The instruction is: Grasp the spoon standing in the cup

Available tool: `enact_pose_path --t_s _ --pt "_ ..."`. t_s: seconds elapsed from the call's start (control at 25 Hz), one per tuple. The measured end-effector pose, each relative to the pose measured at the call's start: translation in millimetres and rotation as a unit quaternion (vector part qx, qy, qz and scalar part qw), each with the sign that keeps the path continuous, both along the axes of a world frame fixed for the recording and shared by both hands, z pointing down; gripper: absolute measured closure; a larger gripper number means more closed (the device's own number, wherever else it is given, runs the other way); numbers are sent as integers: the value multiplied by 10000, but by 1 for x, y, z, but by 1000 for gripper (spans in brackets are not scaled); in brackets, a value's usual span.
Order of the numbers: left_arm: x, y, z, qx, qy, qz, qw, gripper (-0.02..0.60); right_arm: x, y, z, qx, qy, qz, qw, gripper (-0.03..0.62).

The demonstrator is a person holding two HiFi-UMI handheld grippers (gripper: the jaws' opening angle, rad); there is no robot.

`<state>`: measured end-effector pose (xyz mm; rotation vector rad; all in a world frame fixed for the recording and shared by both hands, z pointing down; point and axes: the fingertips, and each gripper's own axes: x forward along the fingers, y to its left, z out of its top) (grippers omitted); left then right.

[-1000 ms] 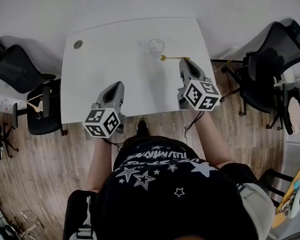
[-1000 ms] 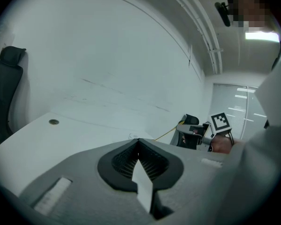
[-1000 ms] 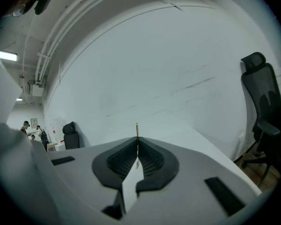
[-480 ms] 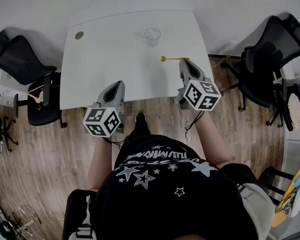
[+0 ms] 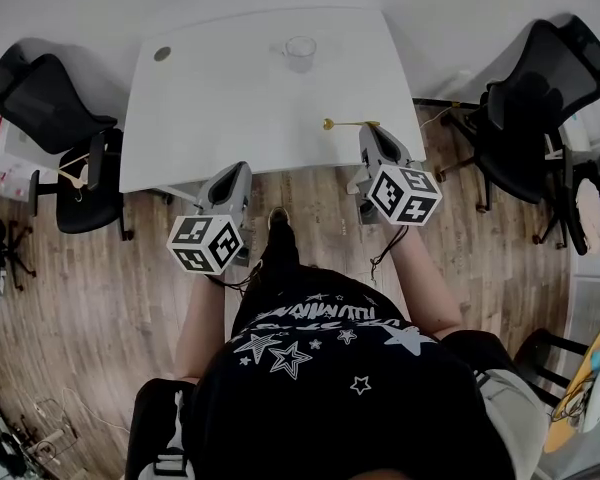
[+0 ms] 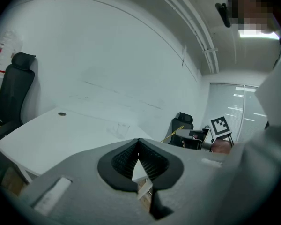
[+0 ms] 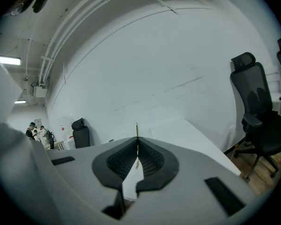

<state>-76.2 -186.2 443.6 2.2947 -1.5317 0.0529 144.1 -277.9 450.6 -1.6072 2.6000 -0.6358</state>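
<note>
clenched on spoon with right hand-held gripper; held level, bowl pointing left, cup well apart ahead.

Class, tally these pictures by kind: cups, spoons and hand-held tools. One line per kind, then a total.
cup: 1
spoon: 1
tool: 2 (left tool, right tool)
Total: 4
</note>
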Motion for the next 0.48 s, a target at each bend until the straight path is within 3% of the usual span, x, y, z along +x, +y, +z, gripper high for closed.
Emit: enact_pose_path --t_s 0.48 --pt "8 55 -2 -3 55 -275 9996 574 5 45 13 -137 -36 -240 9996 580"
